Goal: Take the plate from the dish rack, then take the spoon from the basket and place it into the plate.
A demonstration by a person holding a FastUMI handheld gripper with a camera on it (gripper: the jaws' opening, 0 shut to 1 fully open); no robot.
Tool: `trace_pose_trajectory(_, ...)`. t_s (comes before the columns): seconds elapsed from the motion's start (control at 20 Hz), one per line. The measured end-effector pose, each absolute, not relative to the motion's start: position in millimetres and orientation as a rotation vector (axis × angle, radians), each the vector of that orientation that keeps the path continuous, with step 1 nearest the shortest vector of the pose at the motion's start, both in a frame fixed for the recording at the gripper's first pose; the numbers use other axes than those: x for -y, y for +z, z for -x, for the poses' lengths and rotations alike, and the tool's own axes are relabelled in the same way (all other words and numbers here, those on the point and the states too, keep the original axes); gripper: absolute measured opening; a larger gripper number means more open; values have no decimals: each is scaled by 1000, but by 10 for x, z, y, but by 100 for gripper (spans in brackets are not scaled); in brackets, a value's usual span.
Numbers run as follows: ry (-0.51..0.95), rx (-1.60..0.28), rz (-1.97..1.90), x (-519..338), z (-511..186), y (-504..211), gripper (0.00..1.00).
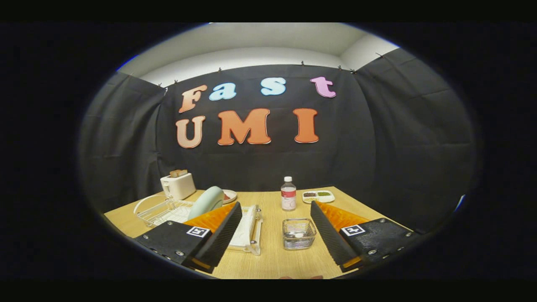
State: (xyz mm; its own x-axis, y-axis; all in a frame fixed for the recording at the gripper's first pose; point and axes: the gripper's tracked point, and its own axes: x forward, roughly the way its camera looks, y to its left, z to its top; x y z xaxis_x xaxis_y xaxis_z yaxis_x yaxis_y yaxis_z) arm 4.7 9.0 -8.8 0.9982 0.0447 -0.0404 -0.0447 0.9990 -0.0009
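Standing on edge in the dish rack (pixel 161 212), the pale green plate (pixel 206 202) leans up from the wires at the rack's nearer end, just beyond the tip of the left finger (pixel 218 237), which hides its lower part. The rack is a white wire frame resting on a white drip tray (pixel 247 235) that runs back toward the fingers along the wooden table (pixel 272 260). The small wire basket (pixel 298 233) sits on the table between the two fingers, nearer the right finger (pixel 331 237), with something pale lying at its bottom; whether that is the spoon is too small to tell. The gripper (pixel 275 239) hangs above the near part of the table with its jaws spread wide, nothing between them and neither finger touching anything. Beyond the basket stands a clear bottle (pixel 288 193) with a white cap and a red label. Just to its right, near the table's far edge, lies a white divided dish (pixel 318 196) holding dark and green contents. Behind the rack, at the far left corner, a white toaster (pixel 178 185) stands with bread in its slots, and a small plate (pixel 229 196) with something red on it lies just behind the green plate.
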Motion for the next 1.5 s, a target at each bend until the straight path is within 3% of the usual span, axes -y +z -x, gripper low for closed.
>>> trace_pose_trajectory(0.4, 90, -73, 30, -364, -245, -48, 98)
trace_pose_trajectory(0.9, 243, -290, -64, -1278, -854, -115, 98)
trace_pose_trajectory(1.5, 211, -560, -163, -1910, -1445, -832, 99)
